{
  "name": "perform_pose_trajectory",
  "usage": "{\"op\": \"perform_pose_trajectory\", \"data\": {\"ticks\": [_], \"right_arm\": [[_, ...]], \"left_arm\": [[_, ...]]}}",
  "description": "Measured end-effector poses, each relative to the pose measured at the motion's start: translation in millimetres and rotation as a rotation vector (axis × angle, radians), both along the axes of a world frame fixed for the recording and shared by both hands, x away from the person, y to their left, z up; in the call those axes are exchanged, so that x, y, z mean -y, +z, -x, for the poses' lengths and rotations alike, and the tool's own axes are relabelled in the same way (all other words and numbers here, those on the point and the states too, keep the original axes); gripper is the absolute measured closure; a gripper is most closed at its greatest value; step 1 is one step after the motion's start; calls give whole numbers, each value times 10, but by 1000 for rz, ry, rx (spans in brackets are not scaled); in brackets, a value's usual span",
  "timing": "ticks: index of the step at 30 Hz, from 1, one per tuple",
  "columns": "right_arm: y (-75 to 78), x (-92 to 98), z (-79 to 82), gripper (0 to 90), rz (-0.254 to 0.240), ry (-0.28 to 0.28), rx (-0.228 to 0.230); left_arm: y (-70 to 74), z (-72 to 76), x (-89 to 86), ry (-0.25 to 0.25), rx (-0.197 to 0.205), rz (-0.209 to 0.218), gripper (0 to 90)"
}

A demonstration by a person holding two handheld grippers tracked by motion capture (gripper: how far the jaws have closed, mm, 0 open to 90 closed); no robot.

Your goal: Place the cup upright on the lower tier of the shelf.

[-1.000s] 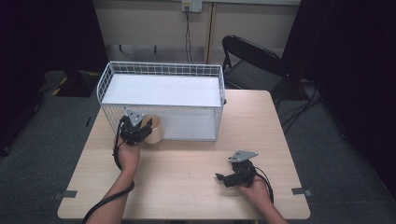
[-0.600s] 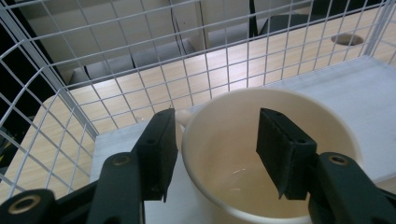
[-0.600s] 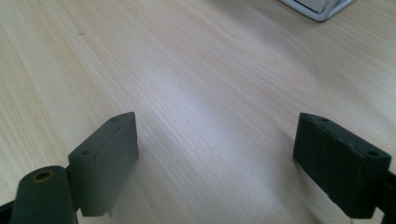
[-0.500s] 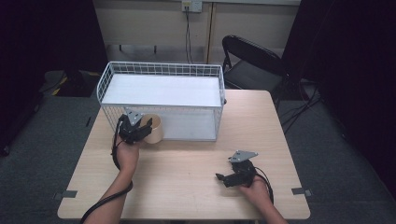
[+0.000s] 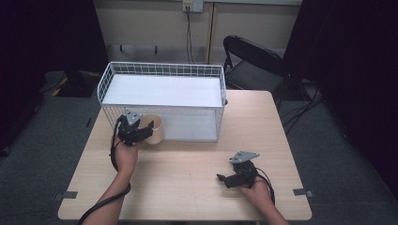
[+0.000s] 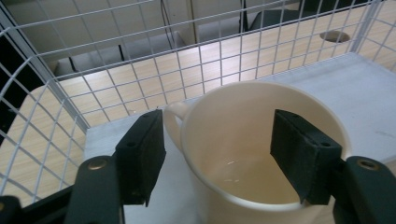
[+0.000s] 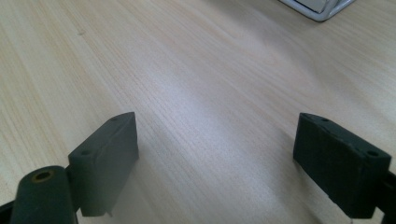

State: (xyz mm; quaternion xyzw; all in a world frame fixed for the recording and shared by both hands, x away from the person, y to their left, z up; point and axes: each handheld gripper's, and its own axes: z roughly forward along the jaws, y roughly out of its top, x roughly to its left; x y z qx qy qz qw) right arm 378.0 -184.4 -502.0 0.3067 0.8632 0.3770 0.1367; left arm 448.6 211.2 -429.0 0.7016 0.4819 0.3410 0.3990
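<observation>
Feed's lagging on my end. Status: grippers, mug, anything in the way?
Left gripper open, one jaw inside the mug, one outside by its handle. Right gripper open, idle over bare table. Wire basket right behind the mug.

Black folding chair (image 5: pixel 256 65) on grey carpet (image 5: pixel 56 126).

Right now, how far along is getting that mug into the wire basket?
Done: the left gripper has reached the cream mug, one jaw inside the rim, one outside by the handle. In hand: the grip itself; whether it has closed I cannot tell. Left: lifting the mug into the wire basket. The right gripper is open over the table.
</observation>
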Motion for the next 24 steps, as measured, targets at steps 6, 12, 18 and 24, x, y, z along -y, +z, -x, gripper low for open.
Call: {"op": "perform_pose_trajectory", "data": {"ticks": [6,12,18,24], "right_arm": [[0,0,0,135,0,0,0],[0,0,0,135,0,0,0],[0,0,0,135,0,0,0],[0,0,0,135,0,0,0]], "left_arm": [[70,36,-3,-25,-8,23,313],[132,99,-3,-55,-16,23,295],[151,163,-20,-60,-30,19,283],[102,194,-51,-48,-38,50,278]]}}
